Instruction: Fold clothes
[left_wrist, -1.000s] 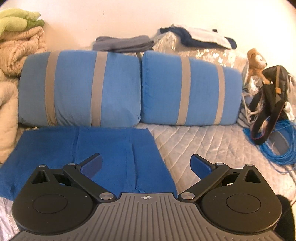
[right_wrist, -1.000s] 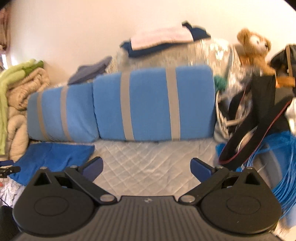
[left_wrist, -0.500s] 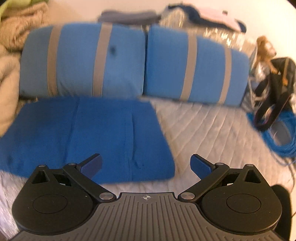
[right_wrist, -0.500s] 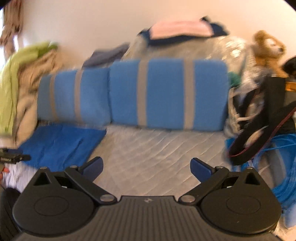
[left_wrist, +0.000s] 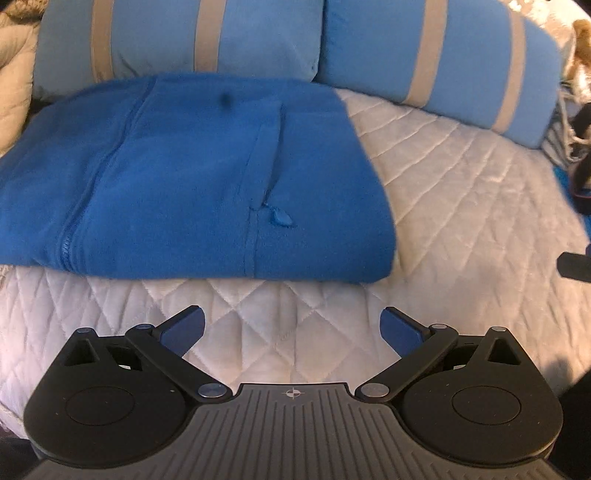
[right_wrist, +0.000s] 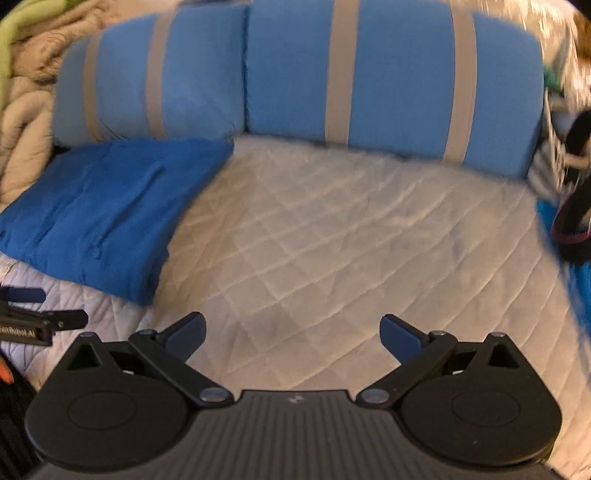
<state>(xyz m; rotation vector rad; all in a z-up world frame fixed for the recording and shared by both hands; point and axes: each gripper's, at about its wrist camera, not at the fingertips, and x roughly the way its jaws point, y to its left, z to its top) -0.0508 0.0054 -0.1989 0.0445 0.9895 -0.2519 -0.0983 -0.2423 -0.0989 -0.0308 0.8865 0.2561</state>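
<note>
A folded blue fleece jacket (left_wrist: 192, 173) with a zipper lies flat on the quilted white bedcover (left_wrist: 461, 206), against the striped pillows. My left gripper (left_wrist: 292, 329) hovers open just in front of the jacket's near edge, holding nothing. In the right wrist view the same jacket (right_wrist: 99, 210) lies at the left, and my right gripper (right_wrist: 292, 331) stands open over bare quilt (right_wrist: 332, 240), well right of the jacket. The left gripper's tip (right_wrist: 33, 317) shows at that view's left edge.
Two blue pillows with beige stripes (right_wrist: 388, 81) line the back. Beige and green blankets (right_wrist: 22, 74) pile at the far left. A black strap (right_wrist: 570, 225) and blue cable lie at the right edge.
Both grippers have tilted down and drawn back toward the bed's near edge, so the jacket and quilt fill the views and the wall is out of sight. Both stayed open.
</note>
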